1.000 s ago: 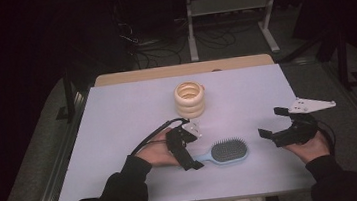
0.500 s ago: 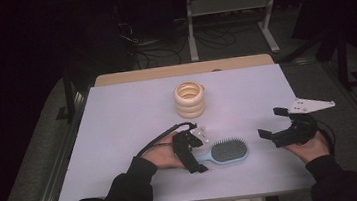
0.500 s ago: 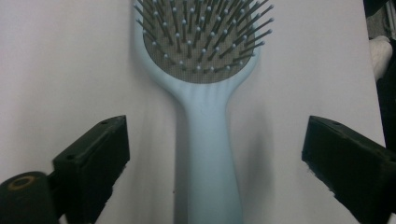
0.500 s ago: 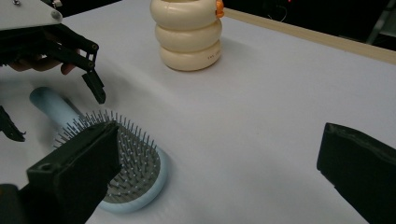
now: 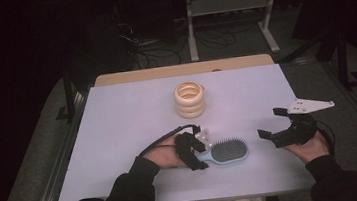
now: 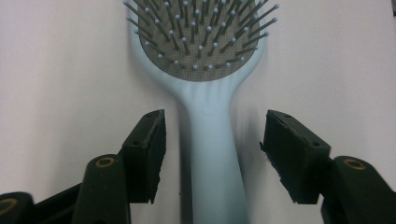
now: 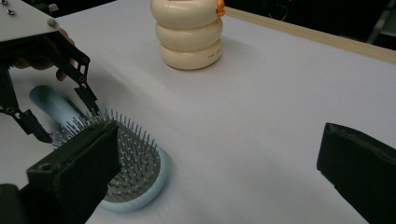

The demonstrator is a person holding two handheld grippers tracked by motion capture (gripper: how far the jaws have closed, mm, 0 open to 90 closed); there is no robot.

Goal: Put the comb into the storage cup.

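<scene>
Pale blue hairbrush (image 6: 209, 140), grey bristle pad, handle between closing, untouching left claw (image 6: 211, 154).

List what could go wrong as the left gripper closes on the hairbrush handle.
1. The left gripper has just been closing, its pads still clear of the light blue hairbrush; the handle sits nearer one pad, so that pad may touch first and push the brush sideways.
2. The handle looks smooth and rounded, so it might twist in a light pinch.
3. Gripped by the handle, the heavier bristled head may droop when lifted.
</scene>
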